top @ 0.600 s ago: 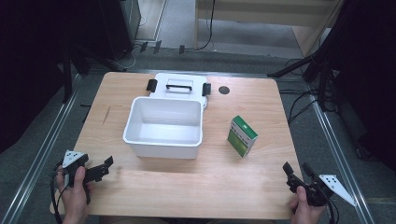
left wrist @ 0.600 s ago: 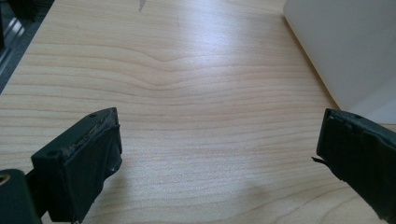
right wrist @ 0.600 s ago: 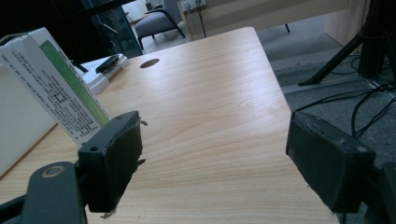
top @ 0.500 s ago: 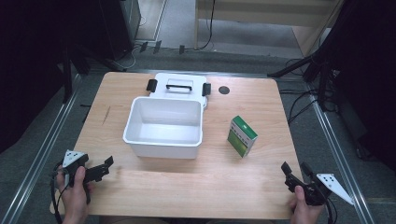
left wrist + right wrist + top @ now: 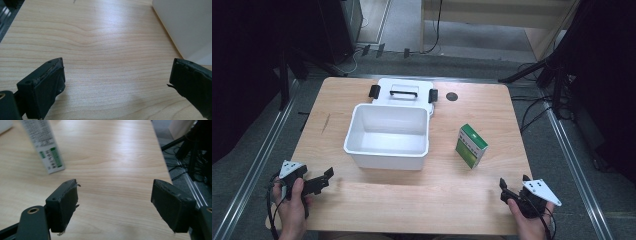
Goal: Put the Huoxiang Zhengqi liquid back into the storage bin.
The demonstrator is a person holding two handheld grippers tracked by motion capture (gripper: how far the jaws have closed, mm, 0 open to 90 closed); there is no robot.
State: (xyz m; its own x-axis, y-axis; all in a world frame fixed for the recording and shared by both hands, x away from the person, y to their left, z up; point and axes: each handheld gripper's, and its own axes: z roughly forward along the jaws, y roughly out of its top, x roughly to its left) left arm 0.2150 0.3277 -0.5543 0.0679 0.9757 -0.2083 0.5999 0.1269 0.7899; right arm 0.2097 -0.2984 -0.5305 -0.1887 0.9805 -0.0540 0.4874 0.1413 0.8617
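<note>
A white open bin (image 5: 388,150) stands mid-table, its lid (image 5: 403,92) lying flat behind it. To its right a green and white carton (image 5: 471,145) stands upright. My left gripper (image 5: 323,180) rests low over the table's front left corner, held in a hand, jaws open and empty. The left gripper view looks between my left gripper (image 5: 117,72) jaws at bare wood, with the bin's wall (image 5: 185,25) at upper right. At the front right, my right gripper (image 5: 513,181) is open and empty. In the right gripper view the carton (image 5: 47,150) stands beyond my right gripper (image 5: 115,192), up and to the left.
The wooden table (image 5: 447,190) has a dark round hole (image 5: 452,96) near its back edge. Metal rails (image 5: 579,165) run along both sides of the table. Cables and stand legs (image 5: 557,85) lie on the floor to the right.
The right gripper has edged a little to the left along the front of the table. The left gripper, bin and carton have not moved.
</note>
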